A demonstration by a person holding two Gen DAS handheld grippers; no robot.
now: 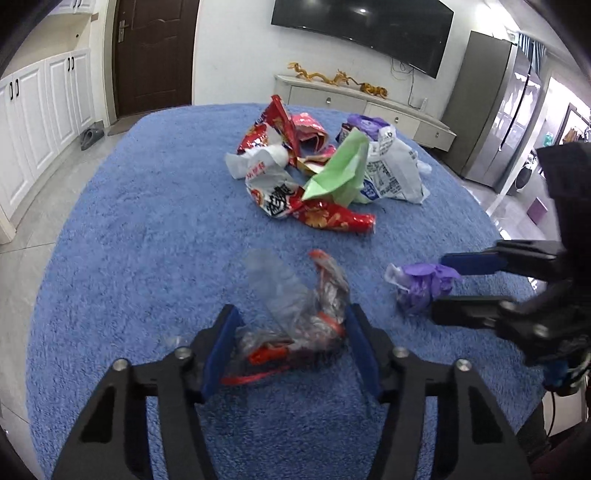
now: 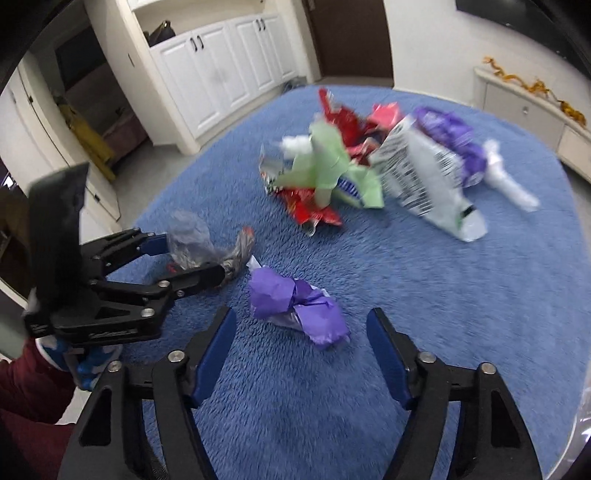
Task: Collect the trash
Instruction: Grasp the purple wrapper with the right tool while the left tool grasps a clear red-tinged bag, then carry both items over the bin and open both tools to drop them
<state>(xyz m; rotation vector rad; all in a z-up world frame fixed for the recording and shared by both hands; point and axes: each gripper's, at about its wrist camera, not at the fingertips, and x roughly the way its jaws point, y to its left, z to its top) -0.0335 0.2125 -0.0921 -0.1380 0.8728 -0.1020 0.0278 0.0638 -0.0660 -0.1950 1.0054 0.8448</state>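
On the blue rug:
Place: the blue rug holds all the trash, and both pairs of tongs point down at it.
Left tongs: the left tongs stand around the clear wrapper, which has red bits on it. The 2 blue pads look like they touch its sides, but I cannot tell if they squeeze it yet.
Right tongs: the right tongs are apart. The purple wrapper lies between the 2 tips and just ahead of them, and no pad presses it.
Big pile: the trash pile sits farther back on the rug, well apart from both small wrappers. It has red bags, a green paper and a white bag.
What could go wrong 1: the clear wrapper is thin and slippery. It may slide out if the pads catch only a loose edge.
What could go wrong 2: the purple wrapper is crumpled and light. I think a tip could push it away before the tongs close.
What could go wrong 3: the rug is fluffy, so a low tip may snag it.
In the way: the 2 pairs of tongs work near each other and may bump.
Around: white cupboards, a dark door and a TV stand far off and block nothing.
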